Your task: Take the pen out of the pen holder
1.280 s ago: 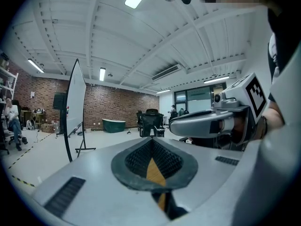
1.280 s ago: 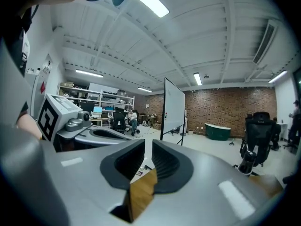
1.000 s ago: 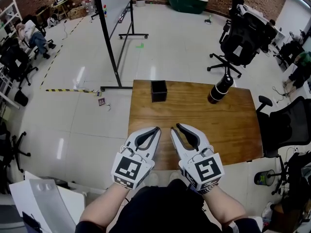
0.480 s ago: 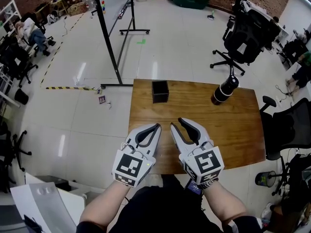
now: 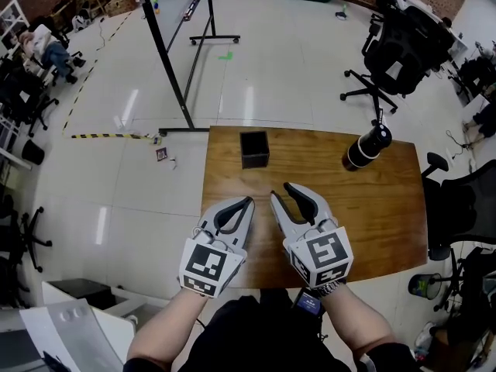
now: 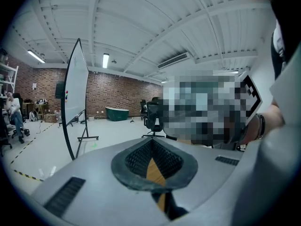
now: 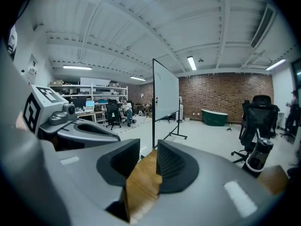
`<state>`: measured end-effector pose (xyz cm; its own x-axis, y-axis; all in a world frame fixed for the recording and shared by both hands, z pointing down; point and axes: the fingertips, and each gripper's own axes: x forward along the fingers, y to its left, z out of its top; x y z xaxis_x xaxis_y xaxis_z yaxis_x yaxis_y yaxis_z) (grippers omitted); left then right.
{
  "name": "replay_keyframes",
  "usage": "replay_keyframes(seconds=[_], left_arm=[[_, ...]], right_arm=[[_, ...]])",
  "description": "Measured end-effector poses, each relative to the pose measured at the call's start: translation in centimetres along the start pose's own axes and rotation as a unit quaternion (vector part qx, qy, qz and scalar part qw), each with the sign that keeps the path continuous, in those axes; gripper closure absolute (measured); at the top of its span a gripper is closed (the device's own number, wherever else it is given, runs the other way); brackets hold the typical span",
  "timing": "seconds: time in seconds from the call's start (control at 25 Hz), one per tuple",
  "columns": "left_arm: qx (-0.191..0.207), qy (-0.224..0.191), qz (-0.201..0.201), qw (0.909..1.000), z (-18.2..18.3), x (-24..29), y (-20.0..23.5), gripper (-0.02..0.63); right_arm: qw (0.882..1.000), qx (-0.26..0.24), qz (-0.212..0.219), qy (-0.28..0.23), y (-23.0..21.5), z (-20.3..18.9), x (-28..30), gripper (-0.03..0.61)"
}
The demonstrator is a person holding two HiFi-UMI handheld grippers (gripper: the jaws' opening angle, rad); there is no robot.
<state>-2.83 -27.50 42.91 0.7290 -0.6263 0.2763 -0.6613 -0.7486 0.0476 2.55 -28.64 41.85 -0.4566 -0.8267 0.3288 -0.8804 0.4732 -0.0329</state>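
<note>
On the wooden table [image 5: 364, 208] a black square pen holder [image 5: 253, 149] stands near the far edge; no pen can be made out in it. Both grippers hover side by side over the table's near edge, well short of the holder. My left gripper [image 5: 249, 203] is shut, its pads meeting at the tips [image 6: 151, 141] with nothing in them. My right gripper [image 5: 280, 192] is open; its jaws have just been opening and only bare wood shows between the pads [image 7: 149, 147].
A black bottle with a white band [image 5: 364, 149] stands at the table's far right. A whiteboard on a wheeled stand [image 5: 167, 45] is on the floor beyond the table's left. Office chairs [image 5: 403, 41] stand to the right and behind.
Both grippers have moved a little forward and down over the table's near edge. The right gripper's jaws have spread wider. The left gripper stays shut.
</note>
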Motion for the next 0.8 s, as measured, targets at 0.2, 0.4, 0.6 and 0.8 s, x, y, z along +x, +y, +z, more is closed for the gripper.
replay_keyframes(seconds=[0.2,0.4,0.6,0.8], left_arm=[[-0.012,0.013,0.007,0.9998,-1.3,2.5,1.5,0.609],[-0.028,0.027,0.013,0.9991,-3.1,4.9,2.8,0.609],[-0.041,0.040,0.022,0.9981,-4.9,6.8,4.4,0.609],[-0.054,0.055,0.034,0.9964,-6.6,8.6,5.9,0.609]], right_arm=[[1.000,0.001,0.004,0.018,-1.7,-1.5,2.8,0.459],[0.999,0.001,0.005,0.041,-3.4,-3.5,5.7,0.456],[0.998,-0.001,0.004,0.063,-5.1,-5.6,8.6,0.456],[0.997,-0.003,0.007,0.083,-6.6,-7.3,11.6,0.454]])
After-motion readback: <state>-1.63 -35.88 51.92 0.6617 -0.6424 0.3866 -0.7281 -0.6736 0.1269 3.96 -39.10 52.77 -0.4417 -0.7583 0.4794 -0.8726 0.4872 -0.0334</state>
